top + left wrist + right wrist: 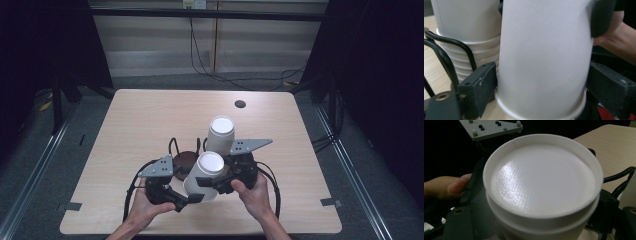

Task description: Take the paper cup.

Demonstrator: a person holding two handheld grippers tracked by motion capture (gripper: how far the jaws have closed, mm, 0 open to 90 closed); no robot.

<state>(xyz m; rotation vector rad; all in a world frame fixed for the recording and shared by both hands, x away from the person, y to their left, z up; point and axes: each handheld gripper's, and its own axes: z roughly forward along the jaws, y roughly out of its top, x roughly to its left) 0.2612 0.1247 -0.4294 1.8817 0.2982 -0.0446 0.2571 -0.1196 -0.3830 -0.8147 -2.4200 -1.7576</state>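
Observation:
A white paper cup (pixel 205 172) is held upside down and tilted above the table's front, between both grippers. In the right gripper view its flat bottom (pixel 541 177) faces the camera, and a second rim just below it suggests two nested cups. My right gripper (pixel 216 181) is shut on the cup near its bottom. One of its fingers (pixel 601 17) presses the cup's side in the left gripper view. My left gripper (pixel 192 197) straddles the cup (pixel 544 50) near its wide rim. Its jaws lie close along the sides, and the wall is not squeezed.
A stack of upside-down white cups (pixel 220 132) stands behind, in a black wire holder (pixel 173 145) on a brown round base (pixel 184 161). The wooden table (pixel 150 115) has a dark cable hole (pixel 240 104) at the back. Black cables trail from both grippers.

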